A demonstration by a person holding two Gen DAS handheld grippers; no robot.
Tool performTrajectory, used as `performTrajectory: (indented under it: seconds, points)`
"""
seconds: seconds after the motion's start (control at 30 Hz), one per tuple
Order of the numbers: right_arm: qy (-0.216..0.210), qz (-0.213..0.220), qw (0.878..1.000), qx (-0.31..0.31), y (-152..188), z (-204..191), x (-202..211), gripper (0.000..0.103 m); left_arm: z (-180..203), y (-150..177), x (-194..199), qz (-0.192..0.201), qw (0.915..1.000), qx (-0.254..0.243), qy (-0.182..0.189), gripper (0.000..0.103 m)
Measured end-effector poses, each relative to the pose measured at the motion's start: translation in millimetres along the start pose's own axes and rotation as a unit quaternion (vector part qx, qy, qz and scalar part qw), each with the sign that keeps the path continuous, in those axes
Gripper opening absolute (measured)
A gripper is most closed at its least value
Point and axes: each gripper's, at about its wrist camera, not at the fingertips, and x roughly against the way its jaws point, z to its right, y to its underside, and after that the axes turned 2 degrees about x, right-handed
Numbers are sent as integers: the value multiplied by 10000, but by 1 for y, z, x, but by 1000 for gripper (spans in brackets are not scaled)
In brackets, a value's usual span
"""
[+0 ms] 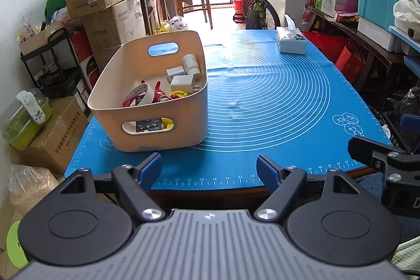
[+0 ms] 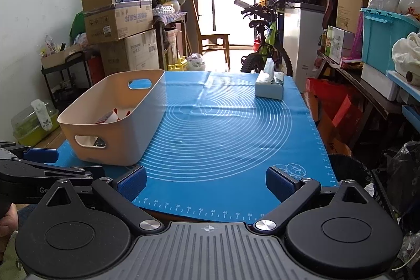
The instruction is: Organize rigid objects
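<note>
At the left of both frames my bin (image 1: pixel 147 101) stands on the bench (image 1: pixel 275 101), holding tape (image 1: pixel 137 96), white boxes (image 1: pixel 181 78), a bottle (image 1: pixel 190 62) and a remote (image 1: pixel 148 124). Left tool (image 1: pixel 208 169) and right tool (image 2: pixel 206 181) gape wide, empty. Reaching in carelessly could knock the bin's rim and shove it off the near edge.
</note>
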Motion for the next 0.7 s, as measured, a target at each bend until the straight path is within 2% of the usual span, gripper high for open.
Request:
performTrajectory:
  seconds: [0.7]
  points:
    - [40,40,10000,77,1,-6,1,97,1,2,-2,-26,10000,-51,12,79]
